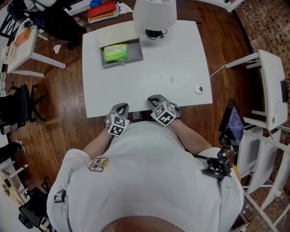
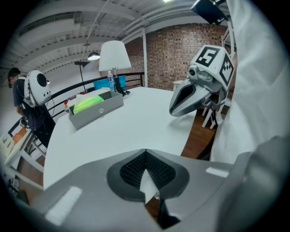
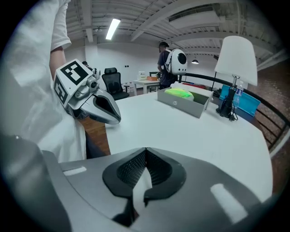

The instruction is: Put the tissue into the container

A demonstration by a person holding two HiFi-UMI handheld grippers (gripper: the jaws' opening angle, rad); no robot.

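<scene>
**A:** Where's the tissue?

**B:** I see the green tissue pack lying inside the grey container, at the far left of the white tabletop, close to the lamp.

**A:** And the tongs?

**B:** My left tongs and right tongs hover at the near edge, well apart from the container. Each pair is pressed together at the tips, with nothing between.

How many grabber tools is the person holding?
2. The left gripper is at the near edge of the white table, and the right gripper is beside it at the same edge. Both are shut with nothing in them. No others show.
</scene>
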